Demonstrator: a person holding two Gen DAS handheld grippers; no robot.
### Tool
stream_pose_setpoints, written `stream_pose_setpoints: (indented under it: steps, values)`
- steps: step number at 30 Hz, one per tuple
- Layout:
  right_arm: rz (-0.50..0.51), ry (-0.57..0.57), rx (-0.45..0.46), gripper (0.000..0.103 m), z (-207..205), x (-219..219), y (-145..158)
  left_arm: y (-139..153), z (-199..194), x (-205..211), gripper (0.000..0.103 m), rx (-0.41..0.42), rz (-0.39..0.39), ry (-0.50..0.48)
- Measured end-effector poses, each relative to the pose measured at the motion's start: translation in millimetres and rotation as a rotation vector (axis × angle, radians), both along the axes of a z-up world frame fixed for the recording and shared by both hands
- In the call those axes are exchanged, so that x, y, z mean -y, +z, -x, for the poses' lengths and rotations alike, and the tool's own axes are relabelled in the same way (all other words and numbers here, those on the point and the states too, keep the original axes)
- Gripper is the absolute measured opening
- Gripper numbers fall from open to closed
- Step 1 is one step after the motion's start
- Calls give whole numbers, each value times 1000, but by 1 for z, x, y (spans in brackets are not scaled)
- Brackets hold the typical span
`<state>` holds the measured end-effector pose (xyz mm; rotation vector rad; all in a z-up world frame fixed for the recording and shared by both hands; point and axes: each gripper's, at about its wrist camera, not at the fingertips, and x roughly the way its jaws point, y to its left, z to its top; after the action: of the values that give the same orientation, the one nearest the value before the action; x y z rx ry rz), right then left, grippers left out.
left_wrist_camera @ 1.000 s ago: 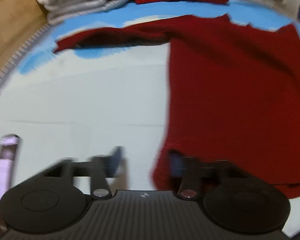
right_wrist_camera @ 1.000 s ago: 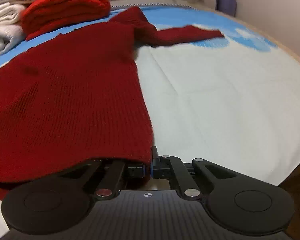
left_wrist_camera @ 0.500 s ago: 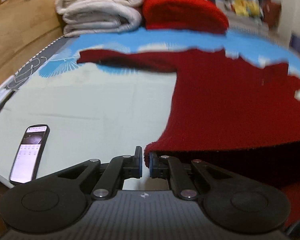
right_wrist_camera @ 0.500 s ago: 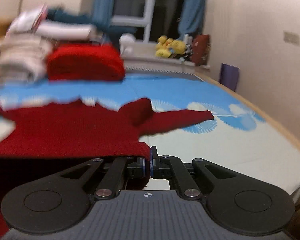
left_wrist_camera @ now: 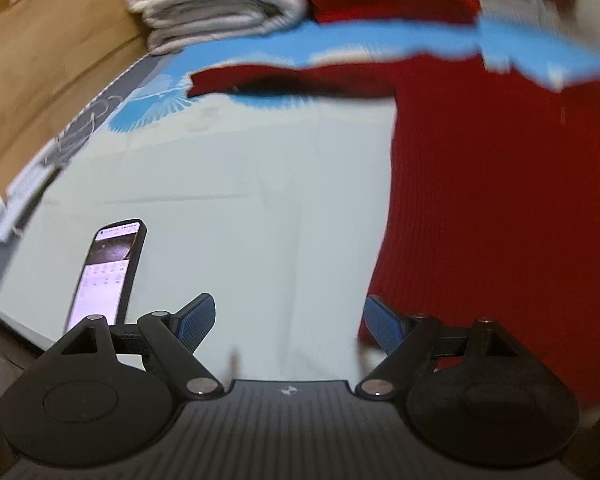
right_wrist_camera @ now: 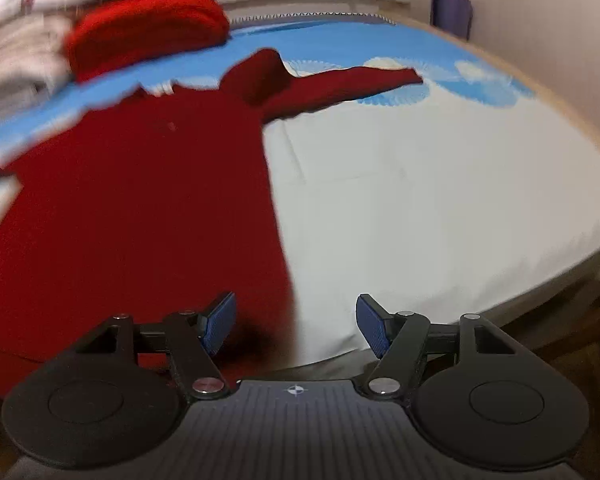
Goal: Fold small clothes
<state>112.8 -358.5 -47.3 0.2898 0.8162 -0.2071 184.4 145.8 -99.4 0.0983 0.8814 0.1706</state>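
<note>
A dark red knit sweater (left_wrist_camera: 500, 200) lies flat on the bed, body toward me and sleeves spread sideways; it also shows in the right wrist view (right_wrist_camera: 140, 208). Its left sleeve (left_wrist_camera: 284, 80) stretches left, its right sleeve (right_wrist_camera: 352, 84) stretches right. My left gripper (left_wrist_camera: 288, 320) is open and empty, just left of the sweater's lower left corner. My right gripper (right_wrist_camera: 296, 320) is open and empty over the sweater's lower right corner, its left finger above the fabric.
A lit phone (left_wrist_camera: 108, 272) lies on the pale sheet (left_wrist_camera: 240, 200) near the left front edge. Folded white blankets (left_wrist_camera: 216, 4) and a folded red garment (right_wrist_camera: 148, 32) are stacked at the far end. The bed's right edge (right_wrist_camera: 560, 272) drops to the floor.
Both grippers held the sweater's bottom corners shut and lifted the hem half a second ago. Now both are open and the hem lies back down on the bed.
</note>
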Motion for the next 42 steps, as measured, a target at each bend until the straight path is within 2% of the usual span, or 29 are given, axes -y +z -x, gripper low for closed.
stream_pose_setpoints:
  steps: [2,4,5,7,12,13,14,15,16,17,18,19,20,23,25,27,30,31,32,33,34,35,38,42]
  values:
    - [-104,-24,48,73,-1,14,9,6,-1,-3,87,43,33,33]
    - [-150,-68,61,79,-12,24,10,7,-11,3,91,50,53,27]
    - [-146,-85,38,79,-13,12,8,7,-21,10,93,37,62,15]
    - [-134,-91,-20,79,-38,8,-14,0,-41,19,94,-6,72,-11]
    - [-124,-87,-149,78,-84,-3,-75,-29,-72,39,97,-171,83,-15]
    - [-91,-78,-155,79,-88,-7,-80,-36,-77,42,100,-209,92,-19]
    - [-39,-48,-140,75,-88,-19,-75,-43,-80,45,100,-234,97,-21]
    - [-23,13,-135,66,-90,-25,-75,-46,-81,51,99,-238,90,-22]
    - [-11,38,-141,42,-91,-28,-75,-46,-79,56,86,-218,78,-29]
    - [12,55,-132,24,-89,-30,-75,-43,-77,62,45,-193,84,-58]
    - [5,82,-123,20,-90,-30,-74,-39,-75,67,24,-177,95,-94]
    - [3,85,-113,19,-89,-28,-73,-35,-71,72,8,-142,42,-83]
    - [-3,86,-107,19,-90,-25,-73,-34,-67,76,8,-130,15,-82]
    - [-41,58,-89,18,-86,-12,-72,-32,-55,83,8,-142,1,-81]
    - [-72,24,-83,18,-81,-2,-72,-30,-45,86,8,-152,9,-95]
    - [-61,11,-91,18,-74,-4,-72,-32,-33,90,8,-159,3,-113]
    - [-34,4,-105,21,-78,-5,-73,-35,-18,97,14,-133,-55,-140]
    - [-15,-7,-113,28,-81,-7,-73,-36,-17,97,23,-130,-68,-136]
    - [8,-19,-115,42,-81,-8,-71,-36,-17,93,48,-127,-68,-121]
    - [41,-42,-106,49,-79,-10,-68,-34,-18,89,62,-118,-68,-97]
    - [64,-61,-83,61,-79,-10,-64,-28,-17,85,82,-94,-58,-75]
    - [78,-80,-48,71,-77,-9,-59,-20,-16,80,92,-57,-35,-57]
    - [50,-139,51,76,-73,-3,-45,4,-19,66,95,32,38,-23]
    - [-32,-170,104,76,-82,-5,-31,31,-47,47,95,97,102,78]
